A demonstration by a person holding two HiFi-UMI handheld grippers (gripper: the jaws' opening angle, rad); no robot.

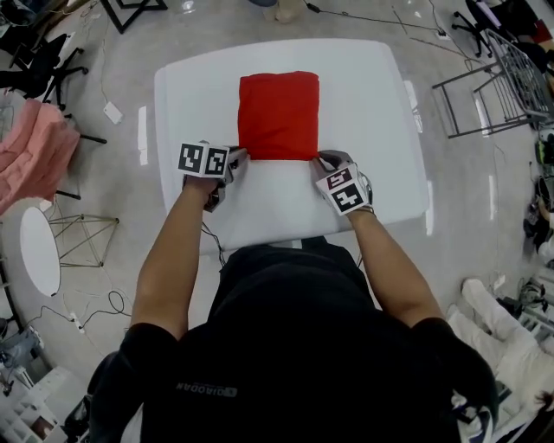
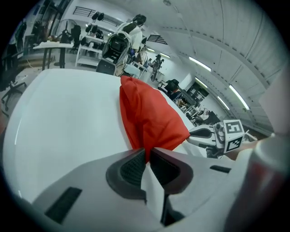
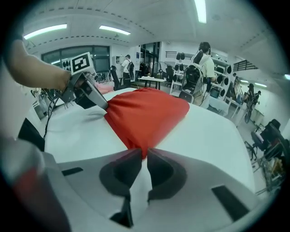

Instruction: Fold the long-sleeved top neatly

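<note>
**Inspector:** Work surface?
**Assistant:** One white table (image 1: 372, 104) with rounded corners and a glossy top. It carries nothing but the garment. The red top (image 1: 279, 114) lies at its middle, folded into a rectangle, with one short edge toward the person.

**Inspector:** Grippers?
**Assistant:** The left gripper (image 2: 147, 156) is clenched on the top's near left corner, with red cloth pinched between its pads. The right gripper (image 3: 144, 156) is clenched the same way on the near right corner. Both sit low at the fold's near edge.

**Inspector:** Floor and surroundings?
**Assistant:** Grey polished floor (image 1: 130, 285), throwing back the light. On the person's left there is a pink cloth (image 1: 35, 151) draped over something, a small round side table (image 1: 39, 251), a wire stand (image 1: 82, 235) and loose cables (image 1: 95, 311). On the right there is a metal frame rack (image 1: 489, 86) and a heap of pale fabric (image 1: 502, 337).

**Inspector:** Beyond the table?
**Assistant:** Strip lights (image 3: 199, 11) on the ceiling, shelving along the wall, and a standing person with a backpack (image 3: 201, 63) past the far edge.
</note>
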